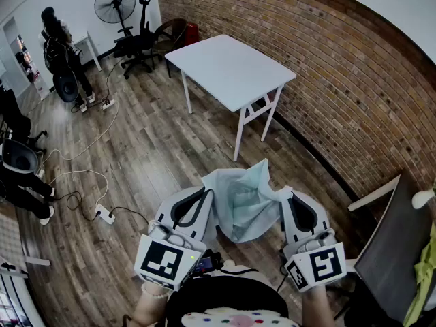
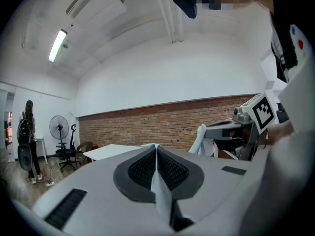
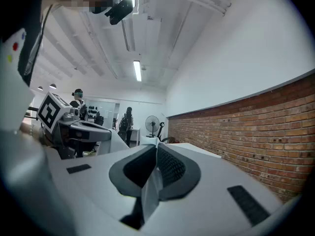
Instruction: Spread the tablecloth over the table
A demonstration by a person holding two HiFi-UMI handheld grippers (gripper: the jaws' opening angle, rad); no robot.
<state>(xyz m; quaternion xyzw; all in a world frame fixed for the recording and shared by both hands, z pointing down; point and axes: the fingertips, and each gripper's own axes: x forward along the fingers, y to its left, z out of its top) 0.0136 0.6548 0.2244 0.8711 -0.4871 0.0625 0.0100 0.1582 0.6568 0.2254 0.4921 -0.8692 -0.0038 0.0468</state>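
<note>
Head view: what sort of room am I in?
Likely an office or lab workspace: brick wall, white table, office chair and pedestal fan at the far end.

The pale blue-green tablecloth (image 1: 244,199) is thin, matt cloth that falls in soft, creased folds. The grey moulded shells of the left gripper (image 2: 156,149) and the right gripper (image 3: 156,147) look like smooth matt plastic, and their black pads (image 2: 173,169) are finely ribbed and rubbery. The white rectangular table (image 1: 231,67) has a smooth, low-sheen top on painted legs that look like metal. The brown plank floor (image 1: 136,155) shows wood grain with a faint sheen. The red-brown brick wall (image 1: 327,67) is rough and matt.
</note>
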